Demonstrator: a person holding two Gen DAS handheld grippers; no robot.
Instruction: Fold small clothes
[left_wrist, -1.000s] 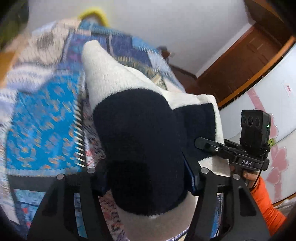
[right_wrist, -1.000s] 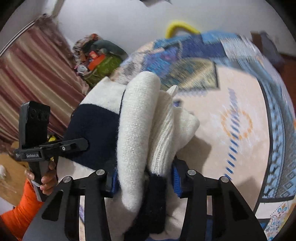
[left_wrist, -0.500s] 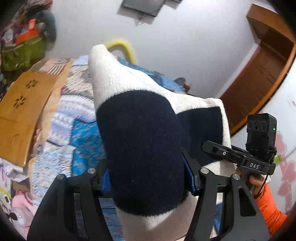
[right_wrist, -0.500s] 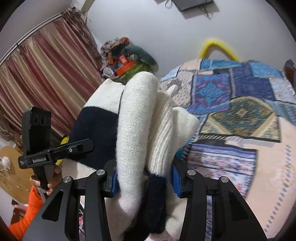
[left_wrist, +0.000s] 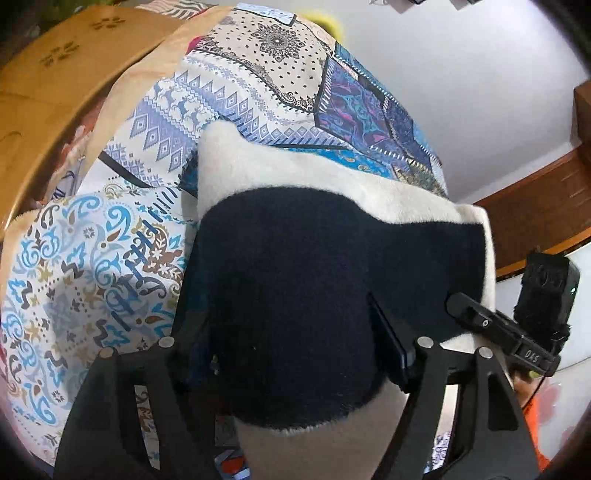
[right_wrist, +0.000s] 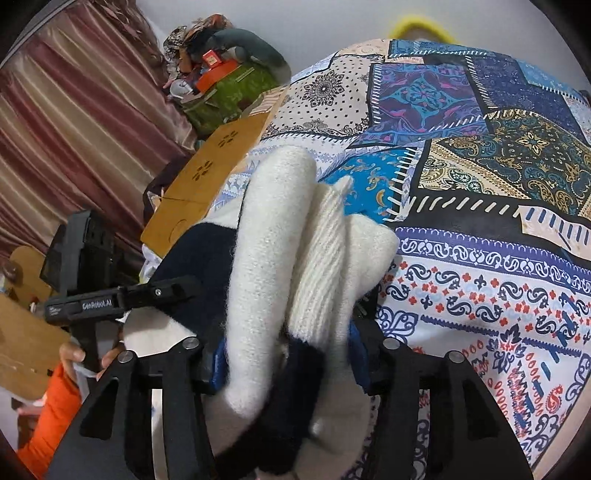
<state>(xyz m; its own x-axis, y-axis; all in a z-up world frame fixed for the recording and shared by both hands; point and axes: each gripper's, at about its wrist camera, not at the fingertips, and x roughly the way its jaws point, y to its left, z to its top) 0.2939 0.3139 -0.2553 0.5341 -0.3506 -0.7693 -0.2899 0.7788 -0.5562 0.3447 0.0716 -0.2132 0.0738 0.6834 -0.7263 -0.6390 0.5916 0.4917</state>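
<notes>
The left gripper (left_wrist: 295, 350) clamps one end of a cream and navy knit garment (left_wrist: 306, 288), and the right gripper (right_wrist: 284, 347) pinches the other end, bunched in thick folds. The garment hangs lifted between them above a patchwork bedspread (right_wrist: 461, 155). It appears gathered rather than neatly folded, so laying it down and finishing the fold seem left.
</notes>
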